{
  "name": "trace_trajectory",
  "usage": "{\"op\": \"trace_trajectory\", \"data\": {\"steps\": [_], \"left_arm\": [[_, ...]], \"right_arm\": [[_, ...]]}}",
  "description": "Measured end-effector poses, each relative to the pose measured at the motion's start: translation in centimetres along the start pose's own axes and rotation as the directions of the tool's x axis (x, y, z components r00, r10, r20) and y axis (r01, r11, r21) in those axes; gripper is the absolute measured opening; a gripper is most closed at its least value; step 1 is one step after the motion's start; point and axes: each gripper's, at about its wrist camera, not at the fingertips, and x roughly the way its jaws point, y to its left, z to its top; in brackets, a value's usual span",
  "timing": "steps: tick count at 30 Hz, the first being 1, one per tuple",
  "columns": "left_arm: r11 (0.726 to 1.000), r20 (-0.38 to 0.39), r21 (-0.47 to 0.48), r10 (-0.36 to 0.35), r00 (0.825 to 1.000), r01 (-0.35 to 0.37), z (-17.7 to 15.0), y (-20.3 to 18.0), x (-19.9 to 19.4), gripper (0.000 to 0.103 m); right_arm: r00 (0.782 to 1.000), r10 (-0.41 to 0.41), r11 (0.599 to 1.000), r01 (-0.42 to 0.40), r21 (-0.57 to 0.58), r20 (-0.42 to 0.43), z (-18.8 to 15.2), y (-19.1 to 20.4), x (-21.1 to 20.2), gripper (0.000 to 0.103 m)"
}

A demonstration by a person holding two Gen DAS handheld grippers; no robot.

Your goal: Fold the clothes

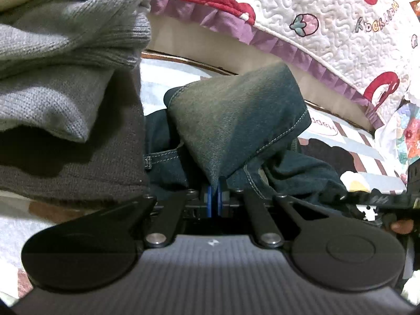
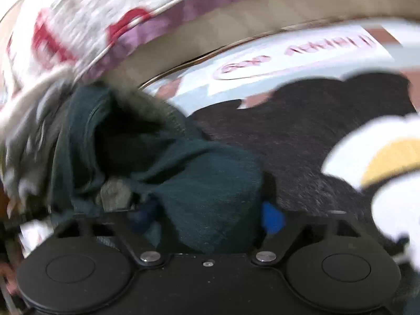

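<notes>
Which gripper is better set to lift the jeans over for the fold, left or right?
Probably the left. The left gripper is pinched shut on a neat edge of the jeans. The right gripper stands wider around a thick bunch, in a blurry view.

Left gripper (image 1: pixel 215 197): blue pads pressed together on a fold of dark denim jeans (image 1: pixel 236 120). Grey knit sweater (image 1: pixel 65 65) at left. Quilted white bedcover (image 1: pixel 302 18) with purple ruffle behind. Striped mat (image 1: pixel 367 152) beneath.

Black hand-held gripper (image 1: pixel 215 197), blue pads (image 1: pixel 209 199), silver screws
</notes>
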Motion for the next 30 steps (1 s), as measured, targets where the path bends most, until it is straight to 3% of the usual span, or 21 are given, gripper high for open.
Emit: {"op": "trace_trajectory", "data": {"steps": [2, 6, 10, 12, 14, 15, 18, 19, 21, 23, 25, 27, 30], "left_arm": [[1.000, 0.015, -0.001, -0.008, 1.000, 0.008, -0.2, 0.1, -0.3, 0.004], [0.997, 0.026, 0.077, -0.016, 1.000, 0.014, -0.2, -0.5, -0.9, 0.004], [0.994, 0.041, 0.090, -0.069, 0.997, 0.065, 0.2, -0.9, -1.4, 0.004], [0.991, 0.046, 0.087, -0.102, 0.994, 0.097, 0.3, -1.0, -1.7, 0.004], [0.988, 0.047, 0.088, -0.130, 0.990, 0.126, 0.4, -1.2, -1.8, 0.004], [0.986, 0.044, 0.092, -0.142, 0.989, 0.138, 0.4, -1.3, -1.9, 0.004], [0.982, 0.028, 0.132, -0.140, 0.990, 0.136, 0.1, -2.0, -1.5, 0.006], [0.979, 0.020, 0.151, -0.138, 0.990, 0.134, 0.0, -2.3, -1.3, 0.008], [0.975, 0.011, 0.177, -0.139, 0.990, 0.135, -0.2, -2.8, -1.3, 0.012], [0.966, 0.018, 0.216, -0.152, 0.988, 0.145, -0.3, -3.5, -1.7, 0.012], [0.949, 0.052, 0.281, -0.164, 0.985, 0.143, -0.4, -4.8, -2.5, 0.012], [0.928, 0.078, 0.329, -0.210, 0.975, 0.173, -0.1, -6.3, -3.3, 0.016], [0.880, 0.090, 0.403, -0.312, 0.946, 0.252, 0.3, -9.1, -4.2, 0.022]], "right_arm": [[0.996, -0.051, 0.993, 0.058, -0.106, 0.067, 0.9, 1.2, -1.5, 0.016], [0.968, -0.129, 0.935, 0.191, -0.298, 0.213, 2.7, 3.7, -4.4, 0.013], [0.852, -0.253, 0.860, 0.415, -0.296, 0.459, 7.1, 3.8, -11.2, 0.013], [0.770, -0.338, 0.769, 0.558, -0.313, 0.542, 7.8, 3.3, -13.6, 0.014], [0.672, -0.425, 0.639, 0.697, -0.325, 0.606, 7.9, 2.3, -15.1, 0.021], [0.668, -0.458, 0.610, 0.716, -0.339, 0.587, 7.9, 1.2, -15.1, 0.031], [0.685, -0.570, 0.547, 0.728, -0.413, 0.453, 6.7, -3.8, -13.3, 0.042], [0.686, -0.616, 0.543, 0.726, -0.423, 0.387, 5.8, -5.8, -12.5, 0.042], [0.680, -0.684, 0.580, 0.726, -0.369, 0.263, 3.7, -9.5, -11.4, 0.037], [0.703, -0.687, 0.677, 0.712, -0.187, 0.186, 2.3, -12.6, -12.9, 0.037], [0.733, -0.670, 0.739, 0.673, 0.018, 0.117, 1.0, -15.7, -14.4, 0.037], [0.800, -0.590, 0.803, 0.569, 0.175, 0.108, 0.8, -17.1, -16.3, 0.040], [0.879, -0.472, 0.851, 0.435, 0.296, 0.066, 3.1, -18.0, -17.7, 0.044]]}}
